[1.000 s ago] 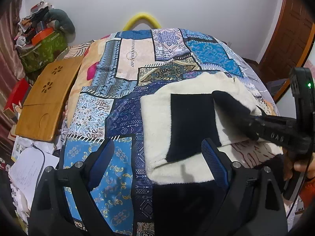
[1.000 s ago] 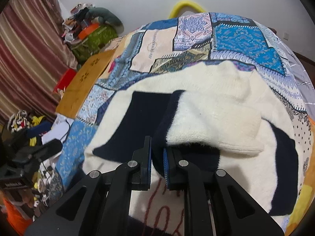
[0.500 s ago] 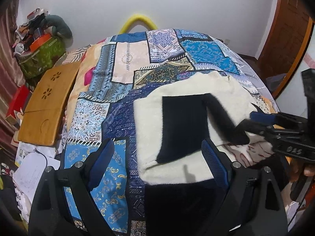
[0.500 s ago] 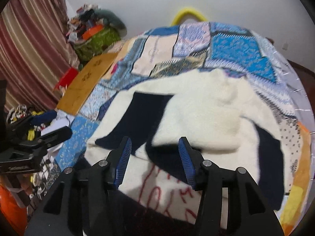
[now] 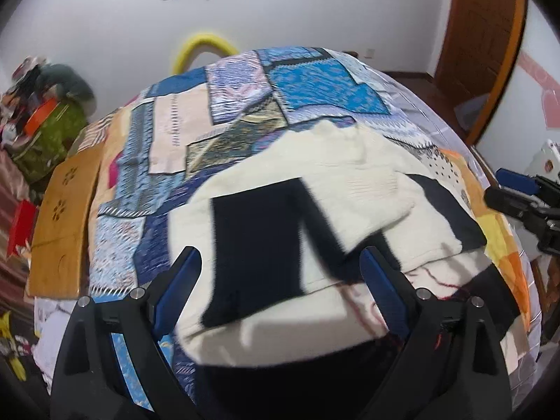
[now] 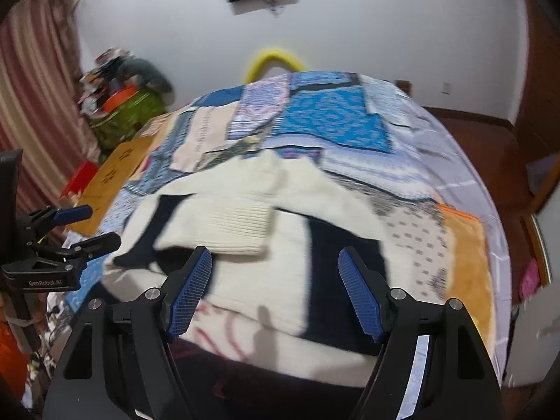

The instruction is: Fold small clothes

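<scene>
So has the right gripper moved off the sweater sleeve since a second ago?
Yes. The right gripper, its jaws just opened and empty, has let go and drawn back from the folded sleeve, toward the near edge of the sweater.

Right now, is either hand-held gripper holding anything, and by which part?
Nothing is held. The right hand-held gripper has just been opening, empty; the left is open above the sweater.

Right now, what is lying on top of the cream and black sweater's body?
A folded-in sleeve with a ribbed cream cuff lies across the sweater. The patchwork bedspread lies under it; anything beneath the sleeve is covered.
</scene>
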The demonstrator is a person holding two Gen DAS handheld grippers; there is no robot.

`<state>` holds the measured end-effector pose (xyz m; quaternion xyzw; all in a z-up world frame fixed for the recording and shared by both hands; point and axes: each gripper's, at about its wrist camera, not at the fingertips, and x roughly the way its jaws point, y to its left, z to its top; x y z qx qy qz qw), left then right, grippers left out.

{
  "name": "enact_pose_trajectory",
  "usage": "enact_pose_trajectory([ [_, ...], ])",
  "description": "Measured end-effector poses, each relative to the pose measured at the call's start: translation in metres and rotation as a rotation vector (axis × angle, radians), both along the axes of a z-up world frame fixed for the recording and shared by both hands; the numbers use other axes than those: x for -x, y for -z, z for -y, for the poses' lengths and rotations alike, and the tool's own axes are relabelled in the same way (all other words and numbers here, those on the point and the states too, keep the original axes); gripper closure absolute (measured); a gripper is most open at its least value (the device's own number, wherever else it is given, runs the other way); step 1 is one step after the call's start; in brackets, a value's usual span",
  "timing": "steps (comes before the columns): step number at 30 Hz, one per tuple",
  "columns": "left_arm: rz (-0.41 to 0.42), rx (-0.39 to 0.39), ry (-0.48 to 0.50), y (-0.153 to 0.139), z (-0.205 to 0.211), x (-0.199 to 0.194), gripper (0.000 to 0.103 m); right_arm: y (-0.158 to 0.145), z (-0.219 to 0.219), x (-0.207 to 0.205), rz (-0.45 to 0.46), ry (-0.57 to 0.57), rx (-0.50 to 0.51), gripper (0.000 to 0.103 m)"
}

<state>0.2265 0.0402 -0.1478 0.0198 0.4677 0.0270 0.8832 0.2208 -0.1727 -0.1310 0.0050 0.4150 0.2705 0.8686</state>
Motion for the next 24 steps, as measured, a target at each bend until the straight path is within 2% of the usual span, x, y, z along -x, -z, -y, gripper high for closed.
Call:
enact_pose_trajectory([
  [4, -0.041, -0.064, 0.045, 0.021, 0.022, -0.024, 0.01, 0.009, 0.028, -0.008, -0.015, 0.067, 0.0, 0.031],
  [7, -0.089, -0.127, 0.046, 0.044, 0.032, -0.04, 0.01, 0.018, 0.045, -0.013, -0.039, 0.107, -0.009, 0.031],
  [11, -0.137, -0.152, 0.017, 0.066, 0.033, -0.057, 0.01, 0.026, 0.06, -0.017, -0.058, 0.131, -0.017, 0.031],
  [15, -0.128, -0.13, -0.023, 0.067, 0.028, -0.064, 0.01, 0.037, 0.064, -0.022, -0.08, 0.136, -0.015, 0.031],
  [18, -0.097, -0.143, -0.053, 0.061, 0.022, -0.064, 0.01, 0.049, 0.064, -0.025, -0.108, 0.132, -0.001, 0.031],
  [21, -0.066, -0.162, -0.088, 0.054, 0.011, -0.061, 0.01, 0.059, 0.062, -0.027, -0.137, 0.124, 0.004, 0.031],
  [24, -0.056, -0.139, -0.128, 0.048, -0.007, -0.056, 0.01, 0.065, 0.059, -0.028, -0.151, 0.118, 0.009, 0.031],
])
